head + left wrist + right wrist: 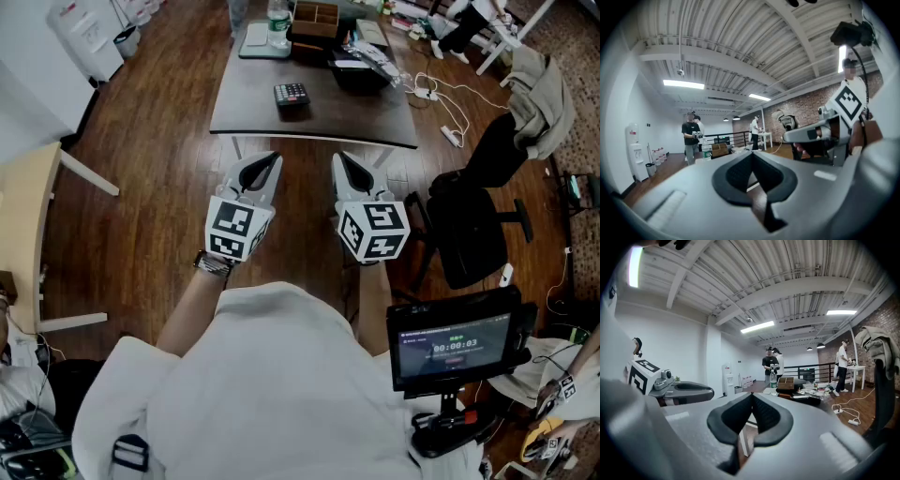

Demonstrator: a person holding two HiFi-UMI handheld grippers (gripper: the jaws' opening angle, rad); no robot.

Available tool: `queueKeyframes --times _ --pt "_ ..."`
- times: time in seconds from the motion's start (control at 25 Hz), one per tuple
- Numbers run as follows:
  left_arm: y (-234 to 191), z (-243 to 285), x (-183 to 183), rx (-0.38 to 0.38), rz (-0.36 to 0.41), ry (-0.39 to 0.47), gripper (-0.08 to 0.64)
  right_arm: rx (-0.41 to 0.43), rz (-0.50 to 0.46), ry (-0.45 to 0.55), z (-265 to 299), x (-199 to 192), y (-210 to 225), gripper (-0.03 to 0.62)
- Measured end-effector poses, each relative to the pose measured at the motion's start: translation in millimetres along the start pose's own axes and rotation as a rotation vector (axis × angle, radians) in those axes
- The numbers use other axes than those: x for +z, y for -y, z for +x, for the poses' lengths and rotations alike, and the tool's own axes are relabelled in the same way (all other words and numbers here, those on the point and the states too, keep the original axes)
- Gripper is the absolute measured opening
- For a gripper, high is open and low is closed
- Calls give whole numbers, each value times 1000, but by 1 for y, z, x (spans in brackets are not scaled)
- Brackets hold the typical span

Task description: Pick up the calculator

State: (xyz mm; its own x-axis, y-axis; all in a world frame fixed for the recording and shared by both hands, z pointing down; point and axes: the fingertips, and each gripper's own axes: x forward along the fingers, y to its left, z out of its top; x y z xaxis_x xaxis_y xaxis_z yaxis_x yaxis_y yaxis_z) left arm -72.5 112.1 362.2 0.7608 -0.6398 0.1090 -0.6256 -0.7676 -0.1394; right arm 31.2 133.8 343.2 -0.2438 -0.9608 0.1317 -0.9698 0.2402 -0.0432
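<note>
Wood floor (159, 141), dark table (244, 108), black chair (473, 225)

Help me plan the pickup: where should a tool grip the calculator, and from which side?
The calculator lies flat on the table with bare space around it, so only its thin sides offer a hold. Probably pinch its left and right edges, coming down from the near side.

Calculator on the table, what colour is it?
The calculator is mostly black. The head view shows it best.
</note>
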Motion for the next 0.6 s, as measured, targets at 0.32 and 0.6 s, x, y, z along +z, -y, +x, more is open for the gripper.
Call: queueKeyframes --times 0.32,0.6 --pt "18 10 -16 22 20 -55 6 22 -5 -29 0 -17 21 2" --pt "6 43 -29 20 -6 -83 6 34 23 -42 26 -24 47 2"
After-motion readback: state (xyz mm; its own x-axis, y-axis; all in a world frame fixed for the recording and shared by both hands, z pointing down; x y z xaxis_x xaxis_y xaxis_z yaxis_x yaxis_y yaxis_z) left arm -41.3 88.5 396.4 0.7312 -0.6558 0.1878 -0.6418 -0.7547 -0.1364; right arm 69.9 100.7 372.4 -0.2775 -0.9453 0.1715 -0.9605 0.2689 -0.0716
